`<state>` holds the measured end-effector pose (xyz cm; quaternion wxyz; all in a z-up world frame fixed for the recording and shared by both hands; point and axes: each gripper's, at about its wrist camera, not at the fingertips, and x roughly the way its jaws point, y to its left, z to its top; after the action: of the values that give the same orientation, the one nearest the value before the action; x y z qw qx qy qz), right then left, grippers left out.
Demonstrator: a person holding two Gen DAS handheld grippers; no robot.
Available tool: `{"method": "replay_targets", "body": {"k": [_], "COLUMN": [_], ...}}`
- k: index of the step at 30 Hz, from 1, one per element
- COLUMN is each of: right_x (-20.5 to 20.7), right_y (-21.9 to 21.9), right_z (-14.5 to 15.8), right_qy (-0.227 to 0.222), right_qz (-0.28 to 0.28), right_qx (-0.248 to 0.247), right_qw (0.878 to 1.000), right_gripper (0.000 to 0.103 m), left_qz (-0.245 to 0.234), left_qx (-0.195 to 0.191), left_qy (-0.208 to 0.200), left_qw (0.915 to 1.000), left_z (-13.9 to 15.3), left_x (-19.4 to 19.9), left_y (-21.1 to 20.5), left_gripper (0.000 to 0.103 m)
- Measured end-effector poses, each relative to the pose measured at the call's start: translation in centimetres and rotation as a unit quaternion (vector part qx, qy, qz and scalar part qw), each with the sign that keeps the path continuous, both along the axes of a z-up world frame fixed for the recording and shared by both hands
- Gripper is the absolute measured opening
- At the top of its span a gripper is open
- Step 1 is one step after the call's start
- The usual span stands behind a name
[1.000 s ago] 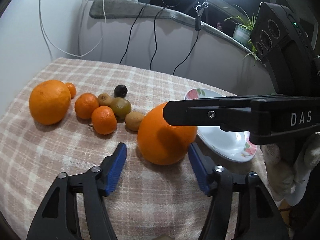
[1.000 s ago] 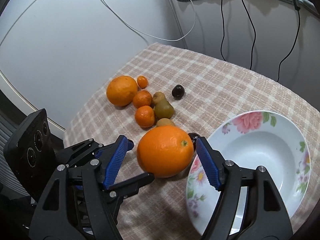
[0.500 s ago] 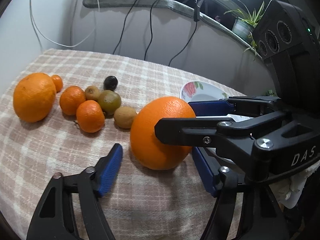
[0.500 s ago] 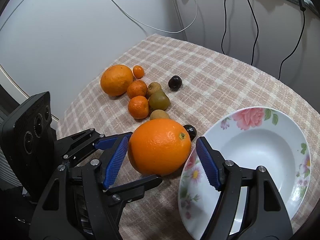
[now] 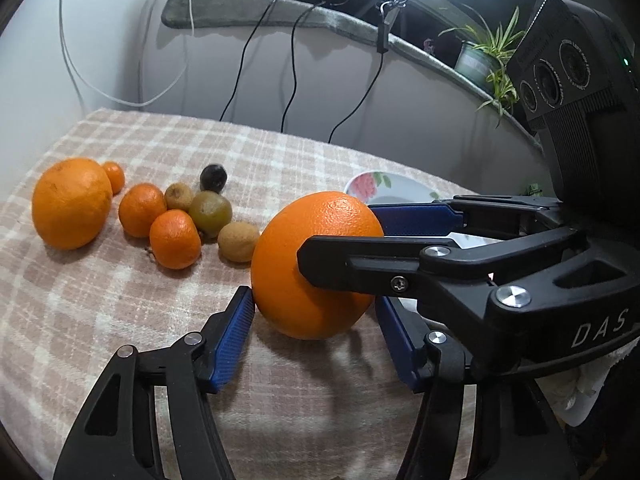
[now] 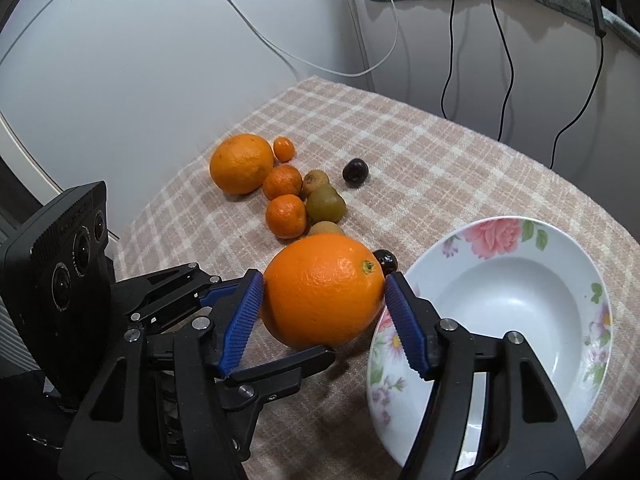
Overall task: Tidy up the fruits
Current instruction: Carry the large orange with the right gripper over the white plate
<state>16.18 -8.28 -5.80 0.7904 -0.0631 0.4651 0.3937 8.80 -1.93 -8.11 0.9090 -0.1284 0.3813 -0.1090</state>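
A large orange (image 5: 288,280) (image 6: 320,292) sits on the checked cloth beside a white flowered plate (image 6: 500,224) (image 5: 372,184). My right gripper (image 6: 324,280) (image 5: 340,236) has its jaws closing, and both blue pads touch the orange's sides. My left gripper (image 5: 314,300) is also closing around the fruit's near side. Its left pad touches the peel; its right pad stands a sliver off. In the right wrist view the left gripper's lower finger (image 6: 280,368) lies under the orange.
A second large orange (image 5: 72,202), three mandarins (image 5: 174,238), three kiwis (image 5: 238,242) and a dark plum (image 5: 213,178) cluster at the far left. Another dark fruit (image 6: 385,260) sits behind the held orange. Cables hang down the back wall.
Both pairs of jaws have narrowed around the large orange. The right gripper's pads now meet its sides, and the left pad has come up against its near edge.
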Motion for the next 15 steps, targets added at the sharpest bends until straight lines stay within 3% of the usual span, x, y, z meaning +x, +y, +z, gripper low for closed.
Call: {"method": "replay_targets", "body": {"k": [15], "right_x": [-1.1], "right_y": [-5.6], "right_z": [2.4], "right_qy": [-0.029], "right_qz": [-0.047], "right_qx": [0.011], "right_qw": [0.998], "right_gripper": [0.066], "left_qz": [-0.055], "left_qx": [0.014], "left_qy": [-0.021], "left_qw": [0.9982], "left_z": [2.1], "left_x": [0.4], "left_y": [-5.0], "left_gripper": [0.062]}}
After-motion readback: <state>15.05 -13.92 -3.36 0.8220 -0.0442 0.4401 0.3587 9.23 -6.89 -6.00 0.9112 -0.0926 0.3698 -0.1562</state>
